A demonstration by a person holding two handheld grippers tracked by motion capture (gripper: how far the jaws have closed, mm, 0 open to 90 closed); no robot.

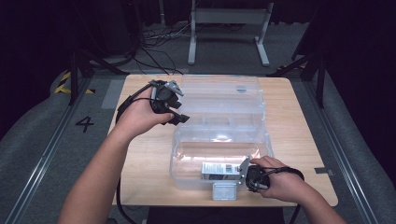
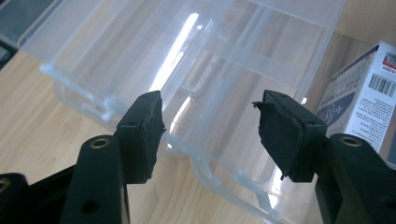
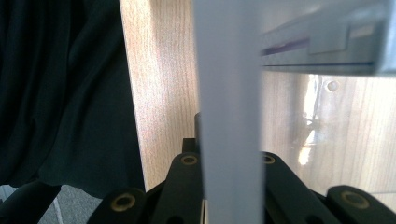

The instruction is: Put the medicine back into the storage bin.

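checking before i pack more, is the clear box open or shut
Open: the clear box has its lid swung back flat on the table, and a small carton stands uncovered in its base.

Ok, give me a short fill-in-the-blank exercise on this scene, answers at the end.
1. The left gripper hovers with its jaws ____.
2. The right gripper is shut on the bin's near ____.
3. Inside the bin lies a small ____ with a barcode.
4. The bin stands on a ____ table.

Missing words: open; wall; box; wooden
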